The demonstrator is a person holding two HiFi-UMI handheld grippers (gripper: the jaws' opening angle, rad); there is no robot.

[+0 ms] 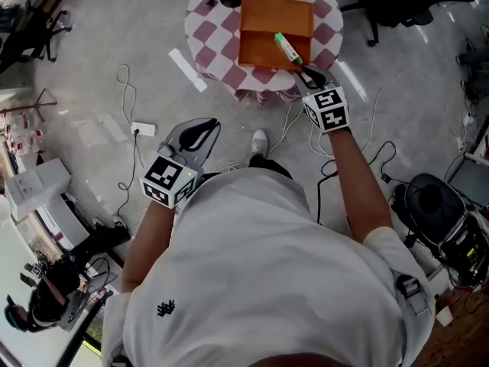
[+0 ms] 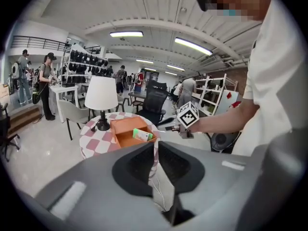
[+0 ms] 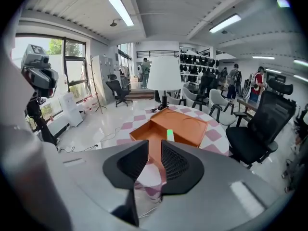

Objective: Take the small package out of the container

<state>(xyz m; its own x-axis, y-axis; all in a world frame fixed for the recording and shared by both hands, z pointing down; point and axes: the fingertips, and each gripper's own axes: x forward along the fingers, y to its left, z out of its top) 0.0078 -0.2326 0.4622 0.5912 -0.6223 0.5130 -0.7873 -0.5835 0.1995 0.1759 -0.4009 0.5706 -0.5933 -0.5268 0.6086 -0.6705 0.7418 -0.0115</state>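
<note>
The right gripper (image 3: 154, 147) holds its jaws apart with nothing between them. The small package (image 3: 169, 134) sits just ahead of them, slightly right of their gap. It is inside the orange container (image 3: 185, 126) on the checkered worktop (image 3: 139, 117), with its green end farthest from the jaws. The package is not yet touched, so the step in hand looks like the approach for the grasp.

To do this well, the jaws should shift a little to the right until the package lines up with the gap; they should then pass over the container's near wall rather than nudge it. They should close across the package's narrow sides, firmly enough to hold the light pack without denting it, then lift it straight up clear of the walls.

The right forearm (image 1: 355, 178) reaches forward almost straight, its gripper aimed at the container's near corner. The left forearm (image 1: 149, 235) is bent and kept close to the body. The left gripper (image 2: 156, 146) hangs well back from the worktop; its jaws stand only a narrow slit apart and hold nothing.
</note>
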